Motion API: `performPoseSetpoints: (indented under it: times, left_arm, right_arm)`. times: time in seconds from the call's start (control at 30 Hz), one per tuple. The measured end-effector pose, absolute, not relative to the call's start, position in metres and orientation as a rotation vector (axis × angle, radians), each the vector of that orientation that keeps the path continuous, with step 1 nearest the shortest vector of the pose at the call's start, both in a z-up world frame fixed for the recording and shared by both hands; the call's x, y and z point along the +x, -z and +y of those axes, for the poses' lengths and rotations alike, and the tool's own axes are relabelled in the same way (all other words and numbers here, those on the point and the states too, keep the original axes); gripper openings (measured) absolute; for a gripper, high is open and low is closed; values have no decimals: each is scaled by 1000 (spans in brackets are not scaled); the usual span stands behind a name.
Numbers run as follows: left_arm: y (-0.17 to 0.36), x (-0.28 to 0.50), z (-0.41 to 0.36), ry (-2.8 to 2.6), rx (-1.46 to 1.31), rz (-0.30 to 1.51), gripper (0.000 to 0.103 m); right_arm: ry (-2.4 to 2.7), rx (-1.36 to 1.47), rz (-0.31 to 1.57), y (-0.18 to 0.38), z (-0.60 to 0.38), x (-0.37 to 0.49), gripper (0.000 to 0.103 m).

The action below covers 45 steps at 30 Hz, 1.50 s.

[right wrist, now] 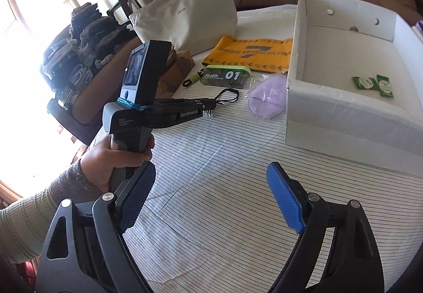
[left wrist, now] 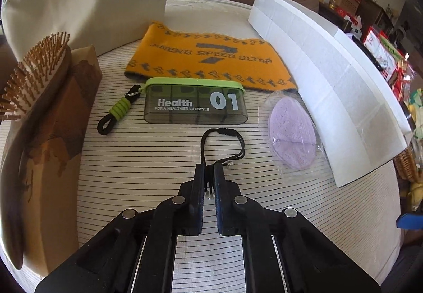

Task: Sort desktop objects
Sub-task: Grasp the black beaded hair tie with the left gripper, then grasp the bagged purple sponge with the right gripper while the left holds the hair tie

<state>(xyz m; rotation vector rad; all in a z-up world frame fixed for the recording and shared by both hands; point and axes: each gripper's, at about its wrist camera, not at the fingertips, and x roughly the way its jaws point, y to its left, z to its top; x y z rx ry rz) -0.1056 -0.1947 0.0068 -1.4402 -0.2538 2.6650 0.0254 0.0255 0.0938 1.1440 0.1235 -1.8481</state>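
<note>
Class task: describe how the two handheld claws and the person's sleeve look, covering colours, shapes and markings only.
The left claw is black with flat black pads and round silver rivets on its linkage. From the right wrist view its dark grey handle bears white print, "Data Acquisition System" and "GenRobot.AI", and a small upright screen is bound on with teal cord. The right claw has black arms, silver rivets and textured blue pads. The sleeve is ribbed, pale grey-green knit.

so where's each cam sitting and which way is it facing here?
Left wrist: on the left gripper, angled down across the striped table at the Health pill case; own fingers shut on a black cord bracelet.
Right wrist: on the right gripper, facing the white box; own open fingers, plus the person's left hand.
Shared: pill case, bracelet, orange towel.
</note>
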Motion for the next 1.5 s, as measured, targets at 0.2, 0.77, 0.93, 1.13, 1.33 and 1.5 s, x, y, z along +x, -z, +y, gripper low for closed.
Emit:
performPoseSetpoints:
  times: [0.2,0.77,0.93,1.13,1.33,1.5]
  left_arm:
    - [-22,-88,-213,-2662,-1409,-353,6]
    - [-97,-14,-267,-2670,-1254,-541,6]
    - [-93,2,-285,-2689,-1244,-582,6]
    - [-77,7,-291,-2684,-1210,-680,6]
    - [-70,5,-292,-2642,-1182,-716,6]
    - [-63,6,-304,-2620,-1182,-779,6]
  right_arm:
    - [1839,1140,126,-96,21,29,85]
    - [1842,1104,270,-94,-59,31,40]
    - [1860,1114,271,-85,-92,14,40]
    - [1955,1128,489,-77,-132,-13,40]
    - [2020,1126,852,-48,-152,-15,40]
    - [2010,1124,1058,-20,-160,-14,40]
